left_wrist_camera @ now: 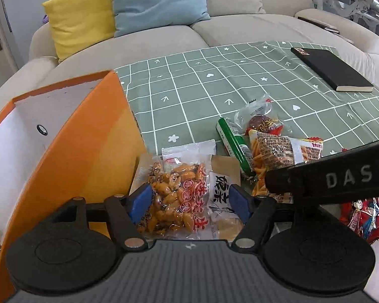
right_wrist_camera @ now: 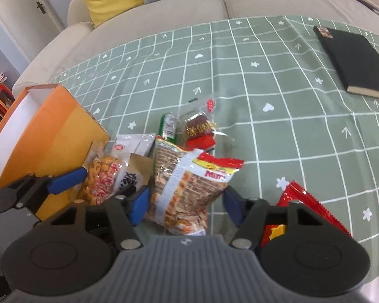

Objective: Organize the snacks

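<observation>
The left gripper [left_wrist_camera: 189, 202] stands wide around the peanut bag [left_wrist_camera: 176, 197], just right of the orange box [left_wrist_camera: 88, 146]; whether its pads press the bag is unclear. The right gripper [right_wrist_camera: 185, 205] straddles the chips bag [right_wrist_camera: 184, 192], farther right of the box, with a gap at the right finger.

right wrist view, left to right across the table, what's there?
orange box → clear bag of orange snacks → big crisp bag between the right hand-held gripper fingers → red packet → black notebook, far right.
</observation>
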`<state>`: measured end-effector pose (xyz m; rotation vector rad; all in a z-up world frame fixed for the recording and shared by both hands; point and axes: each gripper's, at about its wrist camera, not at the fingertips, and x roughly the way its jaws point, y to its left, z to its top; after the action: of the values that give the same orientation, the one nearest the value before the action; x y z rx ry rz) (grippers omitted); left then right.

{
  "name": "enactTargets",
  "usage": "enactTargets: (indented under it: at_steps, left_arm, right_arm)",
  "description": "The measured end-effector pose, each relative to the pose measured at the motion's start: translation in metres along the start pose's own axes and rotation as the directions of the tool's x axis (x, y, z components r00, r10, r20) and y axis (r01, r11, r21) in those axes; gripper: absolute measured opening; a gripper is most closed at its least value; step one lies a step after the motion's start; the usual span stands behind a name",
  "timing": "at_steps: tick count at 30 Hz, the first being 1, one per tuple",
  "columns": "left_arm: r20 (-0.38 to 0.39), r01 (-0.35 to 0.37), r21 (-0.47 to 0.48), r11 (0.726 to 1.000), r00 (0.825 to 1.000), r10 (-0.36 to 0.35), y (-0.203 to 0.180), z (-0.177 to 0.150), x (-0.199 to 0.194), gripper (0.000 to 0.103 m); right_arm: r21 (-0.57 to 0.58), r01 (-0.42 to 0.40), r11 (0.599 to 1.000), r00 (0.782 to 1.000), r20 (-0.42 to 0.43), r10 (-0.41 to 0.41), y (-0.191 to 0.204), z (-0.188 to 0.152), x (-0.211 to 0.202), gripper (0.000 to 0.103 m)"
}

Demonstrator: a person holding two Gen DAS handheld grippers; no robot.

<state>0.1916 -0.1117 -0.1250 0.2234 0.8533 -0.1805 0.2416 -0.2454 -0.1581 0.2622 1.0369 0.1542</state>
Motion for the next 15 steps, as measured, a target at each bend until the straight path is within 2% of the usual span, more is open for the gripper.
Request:
enactTargets:
  at_steps: [2,3,4,9,12,15]
  left_arm:
    - [0.002,0.001,-0.010,1.000,1.000,0.000,0.002,-0.001,-0.001,0.066]
    - [0.005,-0.001,-0.013,1.000,1.000,0.001,0.004,-0.001,-0.003,0.064]
    - [0.006,0.003,-0.015,1.000,1.000,-0.002,0.006,-0.002,-0.005,0.060]
    - [0.001,0.046,-0.020,0.999,0.999,-0.046,0.017,-0.009,-0.017,0.049]
    - [-0.019,0.060,-0.020,0.998,0.998,-0.060,0.019,-0.014,-0.025,0.048]
    - [-0.043,0.106,-0.059,0.993,0.993,-0.108,0.025,-0.021,-0.035,0.048]
  right_arm:
    - [0.016,-0.006,1.000,1.000,-0.005,0.006,-0.003,0.000,-0.001,0.054]
    - [0.021,-0.009,1.000,1.000,-0.011,0.009,-0.003,0.000,-0.001,0.047]
    - [0.031,-0.015,0.999,1.000,-0.018,0.016,-0.003,0.000,-0.002,0.045]
    - [0.048,-0.019,0.999,0.999,-0.045,0.021,-0.002,-0.004,-0.004,0.043]
    - [0.053,-0.033,0.998,0.997,-0.067,0.036,0.001,-0.007,-0.007,0.043]
    - [0.039,-0.038,0.998,0.996,-0.085,0.042,0.005,-0.013,-0.009,0.042]
